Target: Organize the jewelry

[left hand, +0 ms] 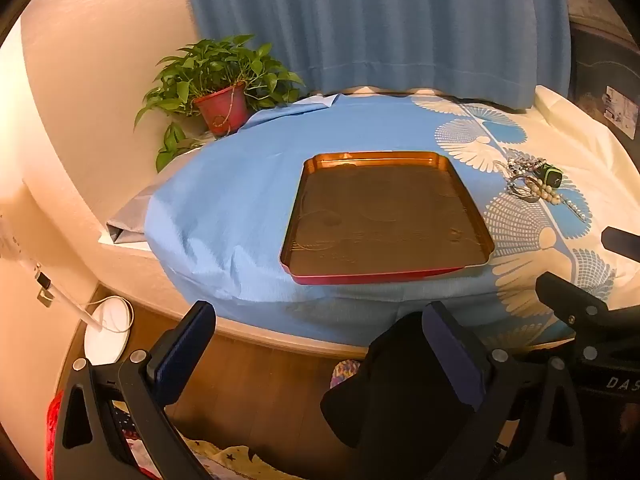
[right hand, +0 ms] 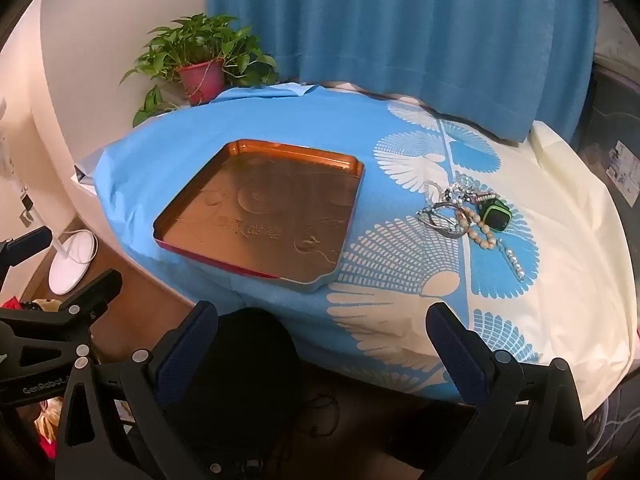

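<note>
Nothing picked yet: both my left fingers (left hand: pixel 316 344) and right fingers (right hand: pixel 324 340) gape empty, so next I reach ahead-right of the right fingers for the jewelry heap (right hand: pixel 468 220) and carry it to the tray (right hand: pixel 260 216).

Tray in the middle of the covered table, jewelry pile off to its right

The tray (right hand: pixel 260 216) sits on the tablecloth (right hand: pixel 400 280), toward the table's near edge, nothing in it as far as I can tell. Well to its right lies the jewelry pile (right hand: pixel 460 216), a tangle of what looks like bracelets, beads and a small watch (right hand: pixel 495 216), all touching, with a beaded bar (right hand: pixel 512 260) just before them. Behind the tray's left corner stands a potted plant (right hand: pixel 200 72) at the table's back-left, curtain (right hand: pixel 400 40) behind everything. A fan base (right hand: pixel 72 260) sits on the floor, left of the table.
</note>
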Motion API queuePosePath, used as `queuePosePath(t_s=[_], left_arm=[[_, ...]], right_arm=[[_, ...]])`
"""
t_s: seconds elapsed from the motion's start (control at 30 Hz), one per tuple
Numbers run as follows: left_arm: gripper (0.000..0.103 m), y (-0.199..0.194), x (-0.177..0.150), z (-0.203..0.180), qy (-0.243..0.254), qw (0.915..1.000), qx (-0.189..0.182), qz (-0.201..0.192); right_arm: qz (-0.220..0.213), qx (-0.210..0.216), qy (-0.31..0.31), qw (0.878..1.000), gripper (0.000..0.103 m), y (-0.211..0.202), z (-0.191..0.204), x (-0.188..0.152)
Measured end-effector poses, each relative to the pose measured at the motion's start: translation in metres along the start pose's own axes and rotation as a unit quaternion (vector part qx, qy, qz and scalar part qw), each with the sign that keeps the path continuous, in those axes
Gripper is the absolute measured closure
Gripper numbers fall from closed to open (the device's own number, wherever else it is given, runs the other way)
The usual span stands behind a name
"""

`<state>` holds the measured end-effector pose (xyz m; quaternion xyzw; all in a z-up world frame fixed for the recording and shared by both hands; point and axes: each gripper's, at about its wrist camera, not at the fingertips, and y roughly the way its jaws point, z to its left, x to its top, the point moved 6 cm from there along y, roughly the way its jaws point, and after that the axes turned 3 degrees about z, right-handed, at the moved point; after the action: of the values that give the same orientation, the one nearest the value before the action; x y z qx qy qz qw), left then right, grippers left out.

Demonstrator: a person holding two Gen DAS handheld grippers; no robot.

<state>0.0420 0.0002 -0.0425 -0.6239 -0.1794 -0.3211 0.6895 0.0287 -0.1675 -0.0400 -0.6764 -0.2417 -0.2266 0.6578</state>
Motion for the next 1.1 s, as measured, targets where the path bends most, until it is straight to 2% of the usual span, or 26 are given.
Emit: queuePosePath(t_s=[1.1], left_arm=[[0.000, 0.000, 0.000, 0.000, -0.002, 1.0000, -0.002, -0.002]], right_arm=[[-0.004, -0.002, -0.001, 1.000, 0.000, -0.007, 0.001, -0.007]])
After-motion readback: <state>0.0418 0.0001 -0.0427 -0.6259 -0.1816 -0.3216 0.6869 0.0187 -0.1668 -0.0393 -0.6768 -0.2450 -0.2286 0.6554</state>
